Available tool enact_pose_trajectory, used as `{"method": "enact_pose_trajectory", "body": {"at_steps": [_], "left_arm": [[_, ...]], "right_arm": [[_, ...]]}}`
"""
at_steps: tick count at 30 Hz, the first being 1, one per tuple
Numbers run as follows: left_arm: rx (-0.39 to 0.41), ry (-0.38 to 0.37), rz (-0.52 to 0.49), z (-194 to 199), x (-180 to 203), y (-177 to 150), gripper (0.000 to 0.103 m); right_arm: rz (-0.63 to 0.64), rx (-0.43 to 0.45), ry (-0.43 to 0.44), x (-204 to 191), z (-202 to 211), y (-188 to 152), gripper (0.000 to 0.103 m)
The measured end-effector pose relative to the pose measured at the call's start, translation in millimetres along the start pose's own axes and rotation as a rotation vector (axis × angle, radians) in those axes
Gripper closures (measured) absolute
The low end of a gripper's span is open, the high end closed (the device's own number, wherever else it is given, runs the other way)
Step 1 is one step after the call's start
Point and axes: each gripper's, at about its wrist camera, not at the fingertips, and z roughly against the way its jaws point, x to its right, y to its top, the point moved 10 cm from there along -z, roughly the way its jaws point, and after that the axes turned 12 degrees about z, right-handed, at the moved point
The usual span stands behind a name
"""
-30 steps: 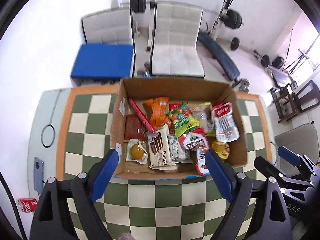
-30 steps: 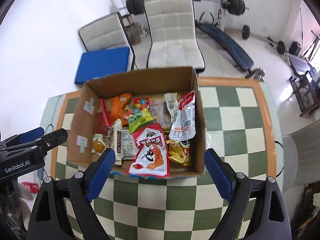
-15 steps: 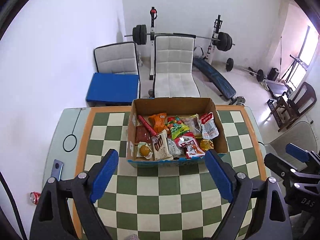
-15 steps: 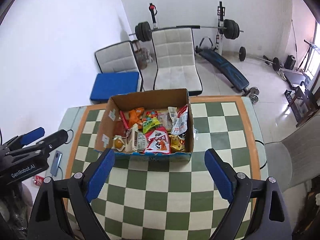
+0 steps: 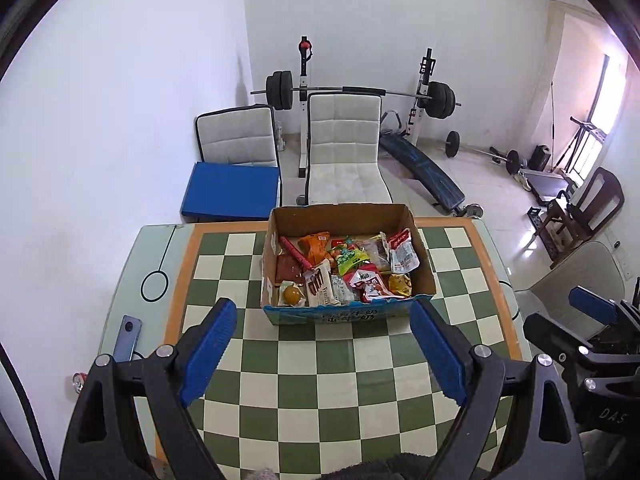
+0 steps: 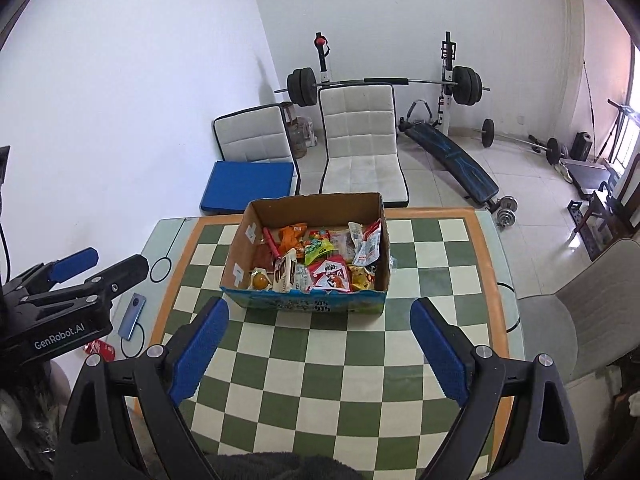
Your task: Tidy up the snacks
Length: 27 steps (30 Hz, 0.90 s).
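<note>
An open cardboard box (image 5: 344, 314) stands on the far half of the green-and-white checkered table (image 5: 320, 380). It also shows in the right wrist view (image 6: 304, 304). It holds several snack packets, among them a red packet (image 5: 370, 282), an orange bag (image 5: 316, 246) and a brown-and-white wafer pack (image 5: 320, 288). My left gripper (image 5: 322, 350) is open and empty, well above and short of the box. My right gripper (image 6: 320, 346) is open and empty, likewise short of the box. Each gripper appears at the side of the other's view.
A blue phone (image 5: 126, 338) lies at the table's left edge. A red can (image 6: 98, 349) lies on the floor left of the table. Two white chairs (image 5: 344, 152) and a blue cushion (image 5: 230, 196) stand behind the table. A grey chair (image 6: 592, 308) is at the right.
Both grippers have pulled back and up from just over the box, so the box looks smaller and much more of the table and room shows. Both stay open.
</note>
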Motion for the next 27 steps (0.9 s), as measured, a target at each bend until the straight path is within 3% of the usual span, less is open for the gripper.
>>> {"method": "enact_pose_trajectory", "body": {"at_steps": [4,6,11,27], "left_arm": [[0.007,0.006,0.010,1,0,-3,0.013],[0.019,0.009,0.014,-1,0,-2,0.005],[0.029,0.011,0.032,-3,-3,-3,0.004],[0.034,0.021,0.029,-9,1,-8,0.004]], "right_arm": [[0.014,0.007,-0.023,0,7,-2,0.008],[0.014,0.018,-0.040,2,8,0,0.008],[0.033,0.051,-0.131,14,11,7,0.007],[-0.008,0.072,-0.128,23,7,14,0.007]]}}
